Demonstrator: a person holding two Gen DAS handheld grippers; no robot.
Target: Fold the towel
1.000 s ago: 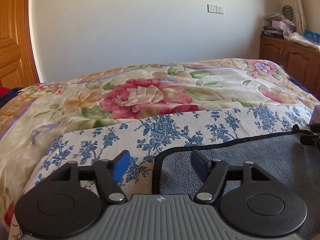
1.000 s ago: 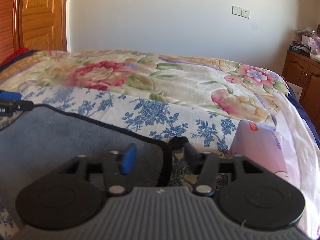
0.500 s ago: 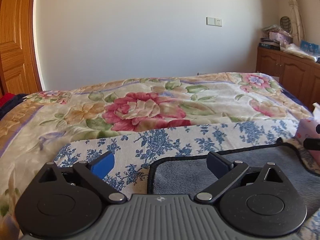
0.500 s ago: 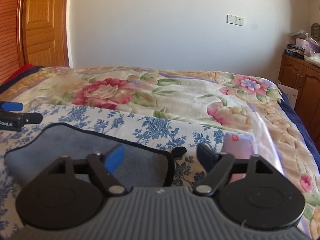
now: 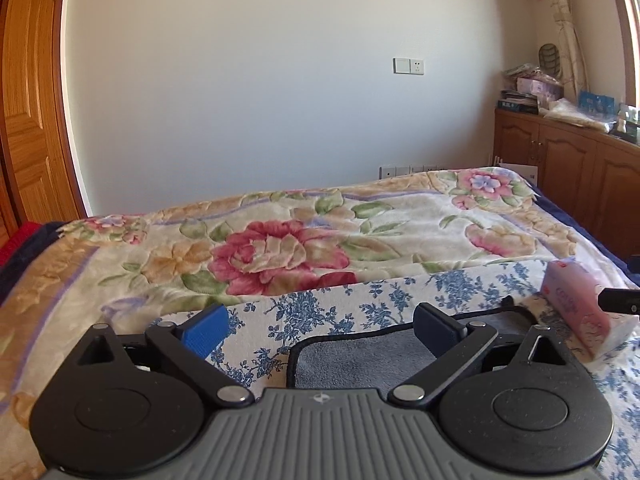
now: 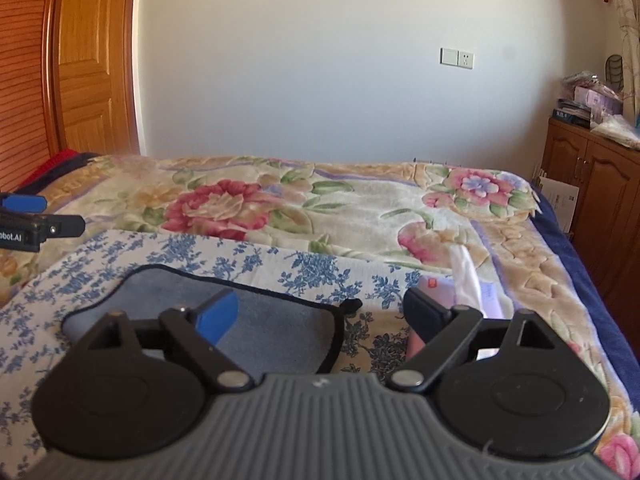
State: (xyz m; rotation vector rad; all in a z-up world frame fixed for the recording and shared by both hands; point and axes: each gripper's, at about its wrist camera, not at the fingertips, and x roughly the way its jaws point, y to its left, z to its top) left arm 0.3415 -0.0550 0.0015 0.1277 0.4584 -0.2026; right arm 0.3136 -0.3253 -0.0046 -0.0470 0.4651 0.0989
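Observation:
A grey towel (image 5: 360, 360) with a dark edge lies flat on a blue-flowered white cloth (image 5: 320, 312) on the bed. It also shows in the right wrist view (image 6: 272, 328), with a small dark loop at its far right corner. My left gripper (image 5: 320, 328) is open and empty, held above the towel's left end. My right gripper (image 6: 320, 312) is open and empty, held above the towel's right end. The left gripper's tip shows at the left edge of the right wrist view (image 6: 40, 220).
A pink tissue pack (image 5: 576, 304) lies just right of the towel, also in the right wrist view (image 6: 440, 292). The flowered bedspread (image 5: 280, 248) stretches beyond. A wooden cabinet (image 5: 568, 172) stands at the right, a wooden door (image 6: 96, 60) at the left.
Both grippers have opened wide and lifted up and back from the towel's far corners. The towel now lies released on the cloth.

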